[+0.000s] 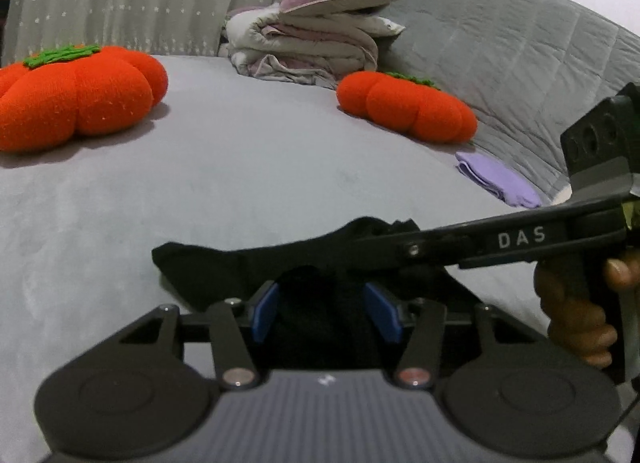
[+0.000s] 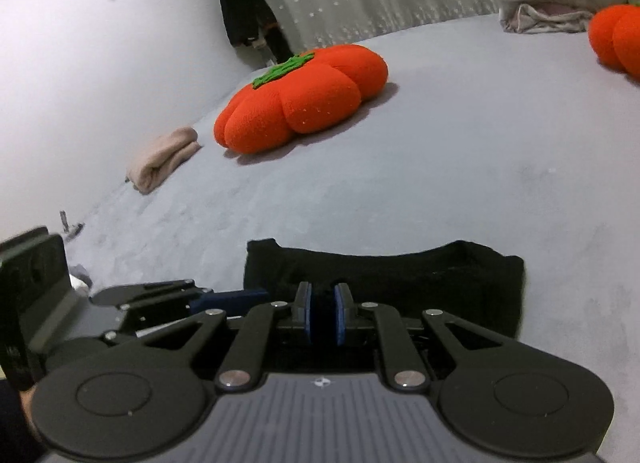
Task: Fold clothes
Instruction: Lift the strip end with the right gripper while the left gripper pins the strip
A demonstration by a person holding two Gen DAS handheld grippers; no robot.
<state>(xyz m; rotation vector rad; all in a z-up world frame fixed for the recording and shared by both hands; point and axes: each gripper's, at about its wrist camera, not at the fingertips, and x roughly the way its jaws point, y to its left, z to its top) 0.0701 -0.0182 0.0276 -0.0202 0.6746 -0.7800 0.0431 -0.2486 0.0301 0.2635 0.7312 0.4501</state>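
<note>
So the black garment (image 2: 384, 283) is lying on the grey bed (image 2: 440, 167), already folded into a flat band by the look of it, right at the near edge in front of both tools. The right hand-held gripper (image 2: 323, 313) has its blue pads nearly together and looks pinched on the near edge of the cloth. The left hand-held gripper (image 1: 326, 309) is spread fairly wide with dark fabric sitting between the pads, not clamped as far as I can tell. My take: get the left one biting at the matching edge before lifting, keep both at the same height, and carry the edge over evenly so the band doesn't skew. Around it: two orange pumpkin cushions (image 2: 300, 99), a beige rolled cloth (image 2: 164, 159), a folded purple cloth (image 1: 498, 179) and a stack of bedding (image 1: 316, 47). All well apart, so nothing really blocks the fold.
</note>
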